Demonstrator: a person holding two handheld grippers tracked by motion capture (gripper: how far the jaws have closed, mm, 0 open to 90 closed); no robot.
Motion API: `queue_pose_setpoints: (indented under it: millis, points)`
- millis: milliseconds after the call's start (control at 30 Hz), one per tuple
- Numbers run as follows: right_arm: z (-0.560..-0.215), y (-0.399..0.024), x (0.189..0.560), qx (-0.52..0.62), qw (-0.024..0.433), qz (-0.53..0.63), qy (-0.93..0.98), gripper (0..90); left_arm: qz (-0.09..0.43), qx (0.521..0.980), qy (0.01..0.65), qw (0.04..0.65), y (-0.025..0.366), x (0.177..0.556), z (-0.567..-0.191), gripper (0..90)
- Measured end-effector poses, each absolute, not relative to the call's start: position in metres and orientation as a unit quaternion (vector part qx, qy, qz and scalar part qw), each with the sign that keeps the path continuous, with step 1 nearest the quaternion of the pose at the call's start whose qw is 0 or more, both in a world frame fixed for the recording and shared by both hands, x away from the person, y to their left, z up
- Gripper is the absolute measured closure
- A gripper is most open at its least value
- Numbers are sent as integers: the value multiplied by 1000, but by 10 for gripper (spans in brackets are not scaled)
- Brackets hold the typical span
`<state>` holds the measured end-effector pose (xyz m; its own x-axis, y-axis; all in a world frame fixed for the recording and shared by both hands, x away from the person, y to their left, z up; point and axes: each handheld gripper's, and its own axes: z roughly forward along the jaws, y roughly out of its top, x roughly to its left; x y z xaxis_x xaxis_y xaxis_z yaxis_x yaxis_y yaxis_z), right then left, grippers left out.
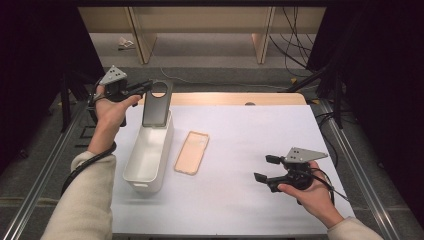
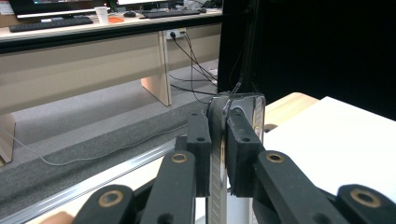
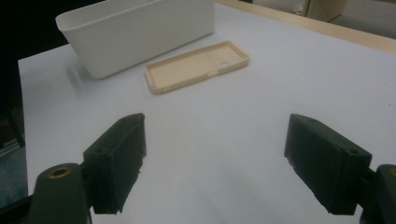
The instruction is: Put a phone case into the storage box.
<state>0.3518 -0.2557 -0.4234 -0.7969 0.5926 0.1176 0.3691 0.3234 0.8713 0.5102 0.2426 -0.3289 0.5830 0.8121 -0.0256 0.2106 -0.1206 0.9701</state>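
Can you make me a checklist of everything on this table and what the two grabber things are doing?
Surface: white table top, wooden strip at far edge.
Job's things: dark phone case held upright over the white bin; beige phone case lies flat beside the bin.
Clutter: nothing seen.
Grippers: left gripper fingers clamp the dark case; right gripper open, nothing between its fingers.
Cables: black cable along the left forearm.
Surroundings: wooden desks, floor wires behind.

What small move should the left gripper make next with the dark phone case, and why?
Probably lower it and let go. The left gripper is shut on the dark phone case, held upright with its bottom edge just inside the far end of the white bin. The right gripper rests open, apart from the beige phone case.
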Motion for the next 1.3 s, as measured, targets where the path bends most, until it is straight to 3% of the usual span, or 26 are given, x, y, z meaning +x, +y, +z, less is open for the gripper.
queue_pose_setpoints:
  millis: [1300]
  points:
    - [-423, -255, 351, 293, 112, 503, 806, 205, 256, 699, 393, 539, 241, 531, -358, 808]
